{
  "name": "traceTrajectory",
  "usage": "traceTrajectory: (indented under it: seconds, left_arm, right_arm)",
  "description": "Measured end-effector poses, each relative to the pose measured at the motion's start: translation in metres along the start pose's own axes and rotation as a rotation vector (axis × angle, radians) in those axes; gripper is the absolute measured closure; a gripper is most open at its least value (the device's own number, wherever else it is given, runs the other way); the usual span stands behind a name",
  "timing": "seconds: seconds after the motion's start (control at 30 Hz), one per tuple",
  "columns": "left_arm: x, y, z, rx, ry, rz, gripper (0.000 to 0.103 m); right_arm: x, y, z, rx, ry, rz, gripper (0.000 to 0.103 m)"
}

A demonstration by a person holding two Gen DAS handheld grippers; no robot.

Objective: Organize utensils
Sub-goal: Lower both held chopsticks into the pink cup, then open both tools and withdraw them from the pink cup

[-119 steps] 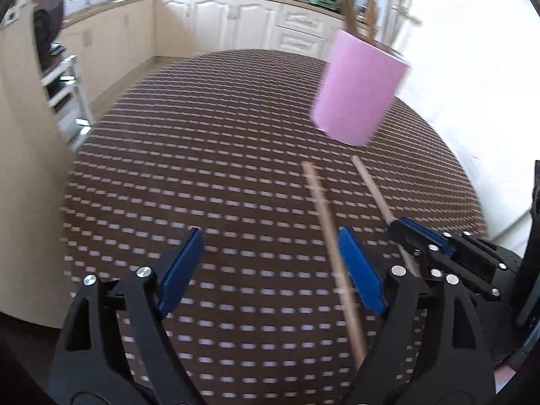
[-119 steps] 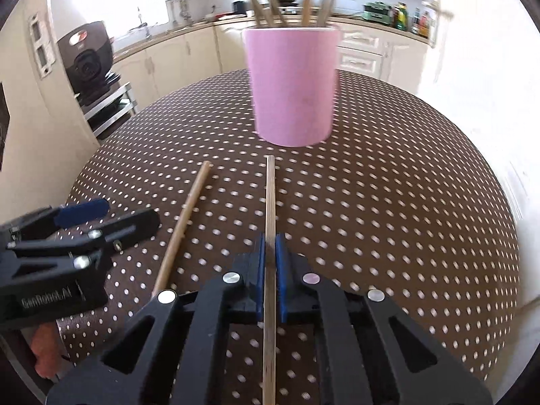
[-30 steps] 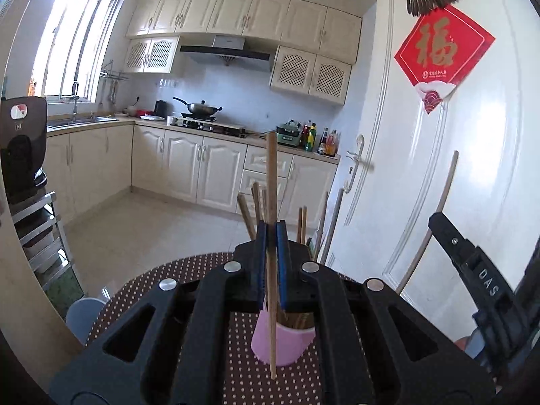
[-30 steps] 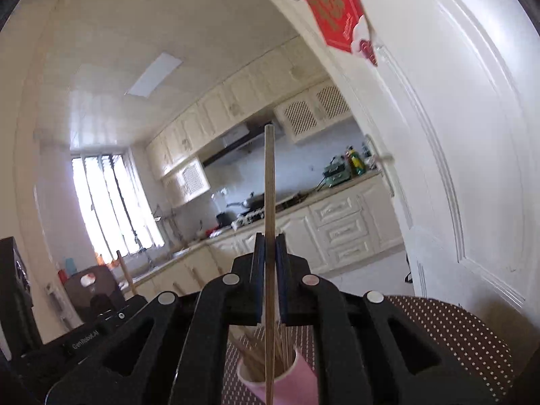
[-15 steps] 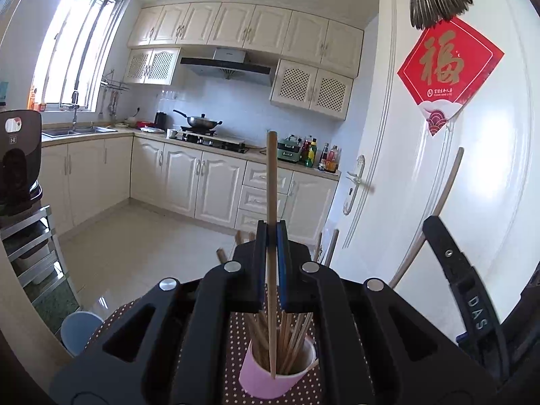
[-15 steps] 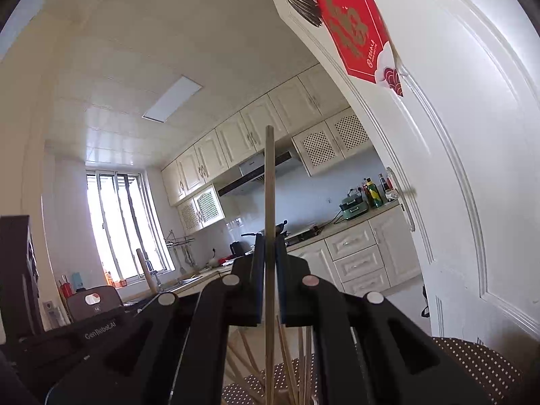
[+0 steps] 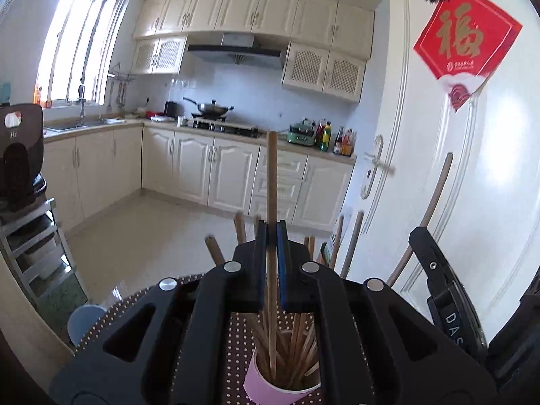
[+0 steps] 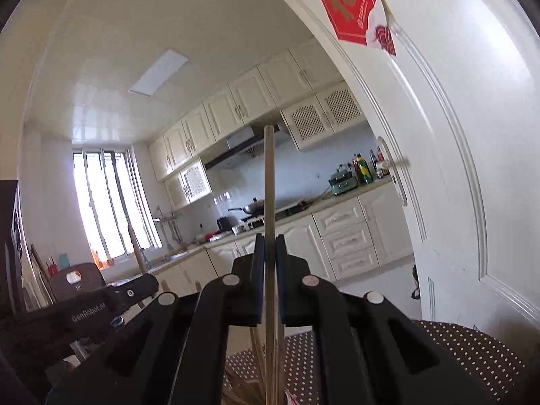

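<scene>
My left gripper (image 7: 271,236) is shut on a wooden chopstick (image 7: 271,182) held upright; its lower end reaches into the pink cup (image 7: 270,389), which holds several chopsticks and stands on the brown dotted table (image 7: 141,303). My right gripper (image 8: 269,246) is shut on another wooden chopstick (image 8: 269,182), also upright, above the chopsticks (image 8: 256,347) in the cup. The right gripper's body (image 7: 445,310) and its chopstick (image 7: 435,199) show at the right of the left wrist view. The left gripper (image 8: 84,314) shows at the left of the right wrist view.
A white door (image 7: 472,168) with a red paper decoration (image 7: 467,37) stands close on the right. Kitchen cabinets (image 7: 202,172), a stove with a wok (image 7: 211,108) and a window (image 7: 77,47) lie beyond the dotted table (image 8: 472,351). A black appliance (image 7: 20,155) stands at left.
Both grippers, which picked chopsticks off the table four seconds ago, have lowered them toward the cup. The left chopstick's tip has gone deeper into the cup.
</scene>
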State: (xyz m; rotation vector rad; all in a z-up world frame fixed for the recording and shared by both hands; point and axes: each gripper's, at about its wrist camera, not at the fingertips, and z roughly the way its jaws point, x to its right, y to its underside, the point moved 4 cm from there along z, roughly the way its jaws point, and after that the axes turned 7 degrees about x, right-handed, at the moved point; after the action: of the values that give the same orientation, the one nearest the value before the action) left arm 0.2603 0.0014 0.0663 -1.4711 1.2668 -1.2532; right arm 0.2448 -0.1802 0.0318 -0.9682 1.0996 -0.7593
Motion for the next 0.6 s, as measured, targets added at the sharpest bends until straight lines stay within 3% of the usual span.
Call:
traceTrajectory:
  seconds: [0.43,0.5,0.6]
  left_arm:
    - [-0.011,0.048,0.01,-0.104,0.004,0.002,0.096]
    - [-0.012,0.052,0.007,-0.118,0.013,0.009,0.096]
    - [-0.012,0.057,0.0,-0.134,0.014,0.039,0.095]
  right_arm:
    - [-0.006,0.032,-0.004,-0.129,0.018,-0.06,0.093]
    - [-0.005,0.032,-0.007,-0.144,0.017,-0.058,0.077]
    - [-0.004,0.032,-0.013,-0.177,0.021,-0.071,0.069]
